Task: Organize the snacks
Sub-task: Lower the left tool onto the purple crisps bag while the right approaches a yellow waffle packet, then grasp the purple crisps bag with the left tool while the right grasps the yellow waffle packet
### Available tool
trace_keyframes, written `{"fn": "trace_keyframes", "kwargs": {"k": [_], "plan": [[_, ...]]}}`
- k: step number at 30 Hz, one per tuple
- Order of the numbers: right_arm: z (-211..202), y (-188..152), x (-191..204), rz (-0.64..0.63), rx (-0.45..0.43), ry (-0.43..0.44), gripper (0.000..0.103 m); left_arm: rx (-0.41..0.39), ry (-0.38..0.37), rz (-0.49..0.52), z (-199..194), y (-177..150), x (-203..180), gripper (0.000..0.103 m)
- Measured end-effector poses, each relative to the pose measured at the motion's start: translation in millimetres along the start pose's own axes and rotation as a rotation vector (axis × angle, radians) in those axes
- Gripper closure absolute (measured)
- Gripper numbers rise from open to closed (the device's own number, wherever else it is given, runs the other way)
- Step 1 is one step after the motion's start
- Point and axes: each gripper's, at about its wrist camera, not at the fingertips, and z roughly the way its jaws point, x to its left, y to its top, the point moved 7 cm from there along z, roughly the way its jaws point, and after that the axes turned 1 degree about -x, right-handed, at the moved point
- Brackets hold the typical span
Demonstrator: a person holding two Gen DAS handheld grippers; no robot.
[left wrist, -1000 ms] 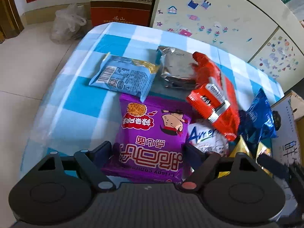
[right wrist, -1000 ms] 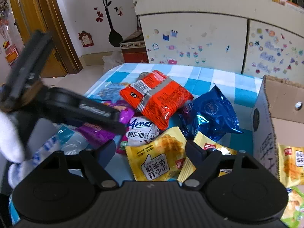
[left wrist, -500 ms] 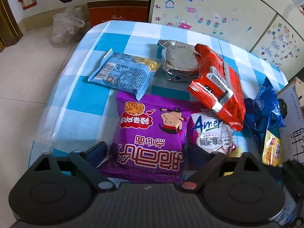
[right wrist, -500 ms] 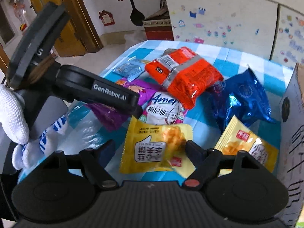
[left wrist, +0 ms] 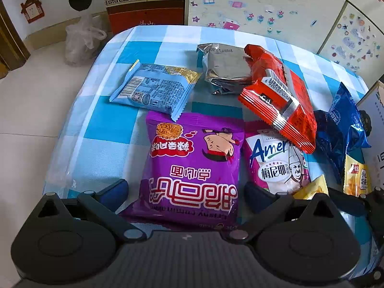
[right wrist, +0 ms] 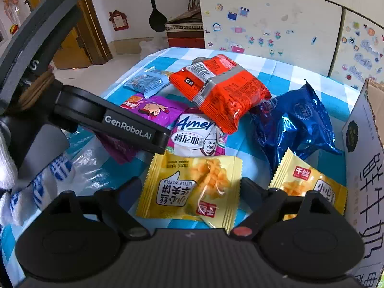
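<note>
Several snack packs lie on the blue checked tablecloth (left wrist: 108, 124). My left gripper (left wrist: 184, 192) is open, its jaws either side of the near end of a purple noodle pack (left wrist: 194, 168). My right gripper (right wrist: 192, 192) is open around a yellow waffle pack (right wrist: 192, 187). A second yellow waffle pack (right wrist: 309, 187) lies to its right. A white Amer pack (right wrist: 199, 139), an orange pack (right wrist: 220, 91), a dark blue foil pack (right wrist: 295, 122), a light blue pack (left wrist: 156, 88) and a silver pack (left wrist: 223, 67) lie beyond.
A cardboard box (right wrist: 367, 163) stands at the table's right edge. A white sticker-covered cabinet (left wrist: 276, 7) is behind the table. A brown carton (left wrist: 146, 7) and a plastic bag (left wrist: 81, 40) sit on the floor at the far left.
Both grippers have drawn back and lowered slightly. The yellow waffle pack now sits squarely between my right jaws. The packs have not moved.
</note>
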Motion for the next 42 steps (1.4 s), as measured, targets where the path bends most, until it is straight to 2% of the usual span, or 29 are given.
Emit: {"fn": "trace_keyframes", "kwargs": {"k": [7,10,13,17,18,20,22,31,35,42], "plan": [[1.0,-0.9,4.7,-0.026,0.007,-0.037,0.014,-0.003,0.001,0.003,-2.1,-1.5,-0.7,0.000],[0.0,-1.7,6.7,-0.040,0.012,-0.048,0.019,0.000,-0.002,0.008,-3.9,-1.8,-1.1,0.000],[-2.4,-0.7,7.4,-0.037,0.010,-0.049,0.027,-0.001,-0.006,0.022,-7.2,-2.0,-3.1,0.004],[-6.2,2.7,8.7,-0.033,0.000,-0.038,0.037,-0.014,-0.034,0.056,-15.6,-1.2,-11.7,0.024],[-7.6,3.6,8.8,-0.034,-0.004,-0.038,0.044,-0.014,-0.035,0.057,-16.9,-1.4,-12.5,0.025],[-10.3,5.0,8.3,-0.026,-0.004,-0.031,0.048,-0.011,-0.038,0.045,-18.4,-1.8,-11.4,0.027],[-11.7,5.8,7.9,-0.020,-0.009,-0.027,0.060,-0.010,-0.040,0.033,-20.1,-1.3,-9.9,0.029],[-18.2,1.3,5.6,0.026,-0.010,-0.007,0.067,-0.037,-0.036,0.024,-40.2,-1.7,-6.4,0.031],[-30.7,3.8,4.8,0.029,-0.035,-0.020,0.073,-0.061,-0.045,0.025,-53.7,-3.1,-8.8,0.031],[-52.7,6.5,10.6,0.002,-0.071,-0.028,0.075,-0.104,-0.032,0.031,-72.7,-7.1,-7.8,0.031]]}}
